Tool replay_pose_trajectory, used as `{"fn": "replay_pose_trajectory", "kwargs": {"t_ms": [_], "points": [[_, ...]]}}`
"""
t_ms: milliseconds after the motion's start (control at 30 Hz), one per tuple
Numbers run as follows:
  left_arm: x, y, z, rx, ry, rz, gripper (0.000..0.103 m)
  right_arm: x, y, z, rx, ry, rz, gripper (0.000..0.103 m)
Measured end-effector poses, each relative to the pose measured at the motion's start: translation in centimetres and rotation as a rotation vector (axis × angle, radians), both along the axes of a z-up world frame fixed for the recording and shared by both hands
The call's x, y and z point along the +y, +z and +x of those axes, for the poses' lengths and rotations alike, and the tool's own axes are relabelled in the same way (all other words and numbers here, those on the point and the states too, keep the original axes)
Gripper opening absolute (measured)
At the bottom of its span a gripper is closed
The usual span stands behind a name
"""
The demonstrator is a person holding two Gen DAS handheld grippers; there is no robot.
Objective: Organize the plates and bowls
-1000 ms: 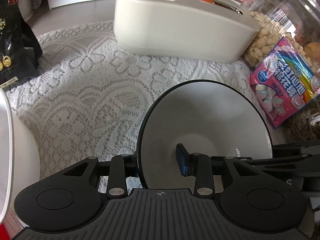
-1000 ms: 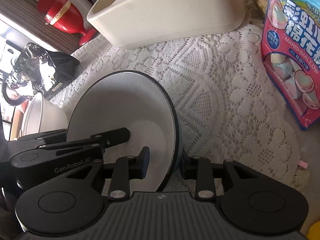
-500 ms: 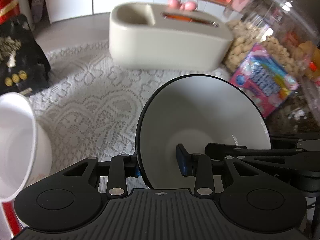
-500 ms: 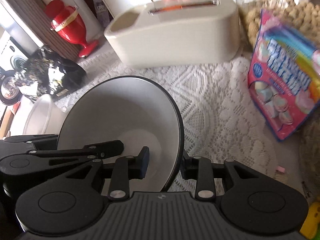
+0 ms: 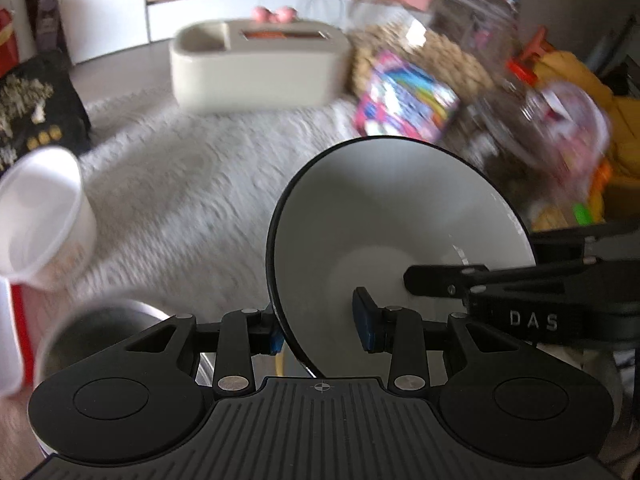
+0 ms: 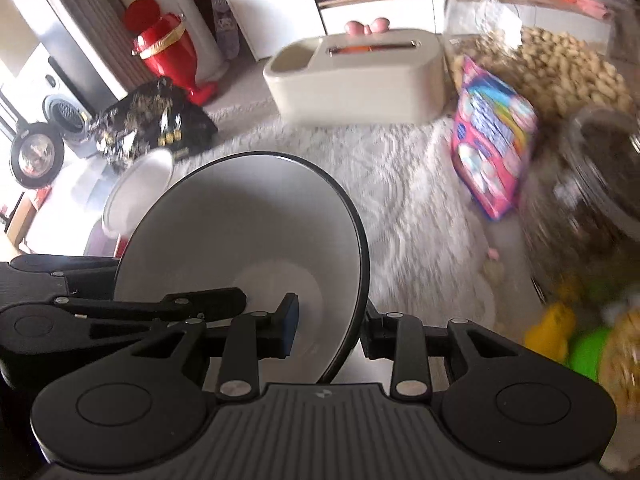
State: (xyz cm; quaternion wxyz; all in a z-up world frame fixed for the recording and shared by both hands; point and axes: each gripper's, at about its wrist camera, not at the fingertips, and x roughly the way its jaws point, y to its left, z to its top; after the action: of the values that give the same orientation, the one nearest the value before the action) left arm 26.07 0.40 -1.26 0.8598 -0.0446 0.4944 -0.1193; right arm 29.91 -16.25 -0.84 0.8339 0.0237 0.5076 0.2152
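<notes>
While carried on edge above the lace-covered desk (image 5: 192, 184), risks slipping: black-rimmed white bowl (image 5: 400, 232) pinched at opposite rim points by left gripper (image 5: 320, 328) and right gripper (image 6: 328, 320), both clamped on it. Versus a second ago: lifted higher, pulled back from the cream box (image 5: 256, 68), background blurred.

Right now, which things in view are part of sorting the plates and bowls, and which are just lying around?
Part of the job:
- white bowl with black rim, clamped by the left claw and the right claw
- metal bowl below it

Just lying about:
- cream box
- marshmallow bag
- peanut jar
- white cup
- black packet
</notes>
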Motion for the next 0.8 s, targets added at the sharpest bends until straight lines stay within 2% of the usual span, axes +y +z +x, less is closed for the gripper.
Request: {"fn": "replay_pose_trajectory", "kwargs": {"t_ms": [233,400,633,800], "points": [[-1.0,-3.4,-2.6,0.058,0.003,0.017,0.038,-1.2,-2.9,-3.5,0.101,0.008,-0.015,0.032],[-0.7,-5.2,-2.7,0.079,0.03,-0.005,0.037,-1.0,-5.0,-3.7,0.138,0.017,-0.024,0.033],[-0.5,-4.9,-2.8,0.058,0.018,-0.005,0.032,-1.4,-6.0,-3.1,0.131,-0.025,0.003,0.034],[1.0,-3.2,-3.1,-0.015,0.047,0.005,0.029,-1.1,-5.9,-2.6,0.145,-0.028,-0.011,0.033]]}}
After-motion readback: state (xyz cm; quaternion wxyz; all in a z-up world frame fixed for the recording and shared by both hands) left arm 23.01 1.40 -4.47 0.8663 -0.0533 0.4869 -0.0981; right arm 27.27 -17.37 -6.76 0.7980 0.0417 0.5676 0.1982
